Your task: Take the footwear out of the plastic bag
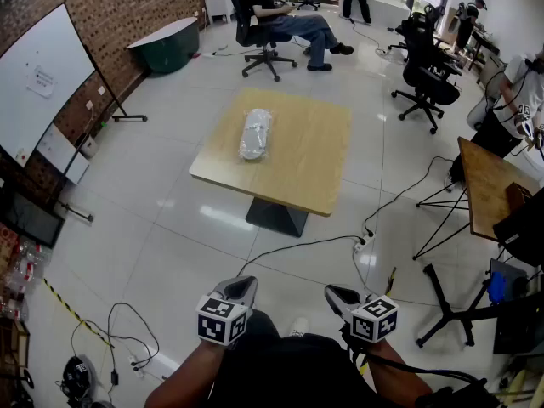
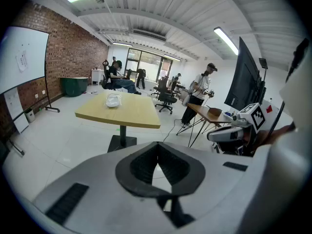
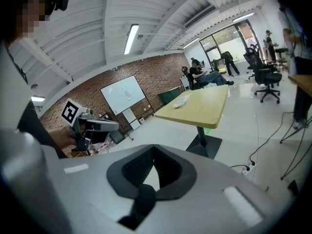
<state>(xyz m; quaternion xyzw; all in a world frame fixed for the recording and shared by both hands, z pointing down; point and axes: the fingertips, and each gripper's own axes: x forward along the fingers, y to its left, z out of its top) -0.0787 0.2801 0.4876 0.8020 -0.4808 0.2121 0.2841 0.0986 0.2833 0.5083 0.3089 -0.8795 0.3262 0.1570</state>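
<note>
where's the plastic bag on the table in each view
Head view: the crinkled clear plastic bag lies upper centre, on the left part of the square light wooden table.
Left gripper view: the bag is small, left of centre, on the table's far side.
Right gripper view: the bag is right of centre, at the table's far left.
Shared landmark: the whiteboard by the brick wall.

Table point(image 1: 314, 164) standing well ahead of left gripper point(image 1: 244, 284); whiteboard point(image 1: 42, 75) leaning far left; person point(image 1: 293, 24) sitting beyond table; power strip point(image 1: 364, 245) lying ahead-right.
</note>
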